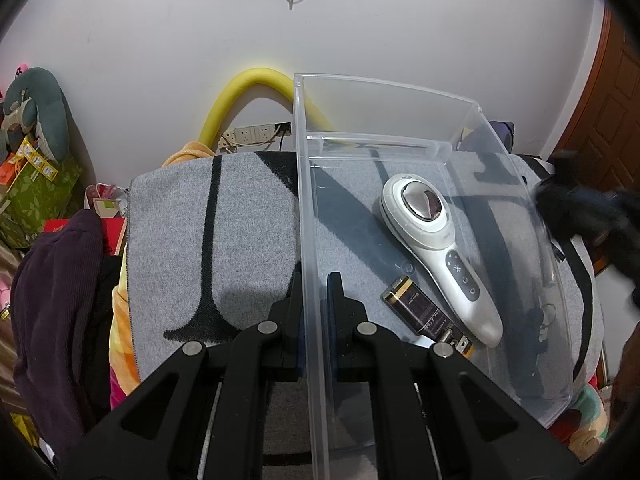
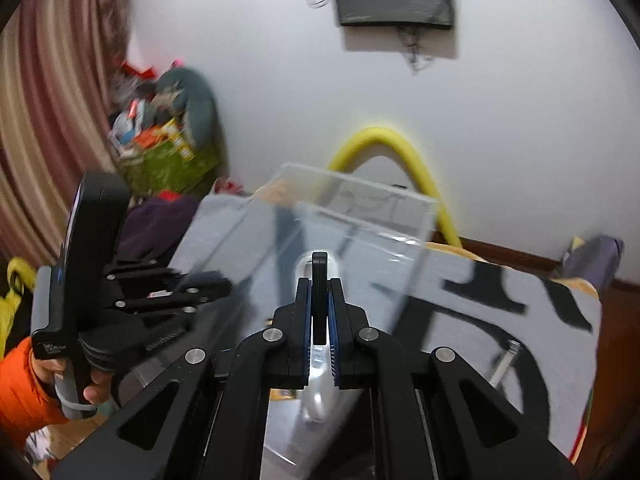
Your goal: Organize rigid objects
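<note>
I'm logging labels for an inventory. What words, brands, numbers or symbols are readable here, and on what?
No words can be quoted.
White handheld device: only button symbols, a power sign and a fan-like sign; its brand print is too small to read.
Battery: print too small to read.
Green boxes: print too small to read.

I can read no words anywhere. The white handheld device [image 1: 440, 256] shows only button symbols; the battery [image 1: 424, 312] print is illegible.

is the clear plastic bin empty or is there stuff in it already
Not empty. Inside the clear plastic bin, lying on its floor, are a white handheld device and a black and gold battery, seen from the left wrist view.
</note>
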Available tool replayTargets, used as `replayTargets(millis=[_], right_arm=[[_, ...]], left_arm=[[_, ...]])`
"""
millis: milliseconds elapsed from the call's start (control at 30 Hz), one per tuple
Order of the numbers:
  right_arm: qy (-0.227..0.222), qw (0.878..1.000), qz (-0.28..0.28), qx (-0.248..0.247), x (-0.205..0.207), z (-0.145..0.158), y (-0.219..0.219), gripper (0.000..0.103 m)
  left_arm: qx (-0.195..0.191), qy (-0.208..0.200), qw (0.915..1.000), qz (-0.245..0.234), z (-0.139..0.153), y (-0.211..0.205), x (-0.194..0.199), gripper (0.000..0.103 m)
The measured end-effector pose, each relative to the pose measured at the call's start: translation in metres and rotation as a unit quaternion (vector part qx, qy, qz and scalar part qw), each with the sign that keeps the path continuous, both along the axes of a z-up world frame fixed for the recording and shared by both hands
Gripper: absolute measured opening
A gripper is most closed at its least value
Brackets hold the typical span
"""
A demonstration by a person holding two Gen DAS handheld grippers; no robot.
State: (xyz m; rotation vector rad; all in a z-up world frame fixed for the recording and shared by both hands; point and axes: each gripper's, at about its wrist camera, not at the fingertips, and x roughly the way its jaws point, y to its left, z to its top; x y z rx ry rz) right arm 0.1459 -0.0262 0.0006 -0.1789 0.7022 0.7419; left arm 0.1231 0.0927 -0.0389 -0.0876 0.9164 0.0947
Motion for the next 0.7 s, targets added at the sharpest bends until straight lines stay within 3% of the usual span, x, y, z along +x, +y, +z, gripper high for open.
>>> replayTargets(millis=[133, 333, 600, 700], right_arm=[[0.042, 0.998, 0.029, -0.046, 0.007, -0.024, 0.035, 0.007], [0.073, 0.992, 0.042, -0.09, 0.009, -0.053, 0.05, 0.007], [0.032, 0.998, 0.021, -0.047, -0.005, -0.016, 0.011, 0.011], [0.013, 1.0, 0.003, -0.023, -0.012, 0.0, -0.018, 0.024]], left_arm=[[0.0, 0.0, 1.0, 0.0, 0.0, 0.0, 0.0, 0.007], [-0.002, -0.001, 1.0, -0.001, 0.0, 0.002, 0.0, 0.007], [-0.001, -0.001, 1.0, -0.001, 0.0, 0.001, 0.0, 0.007], [0.001, -0.001, 1.0, -0.001, 0.0, 0.001, 0.0, 0.007]])
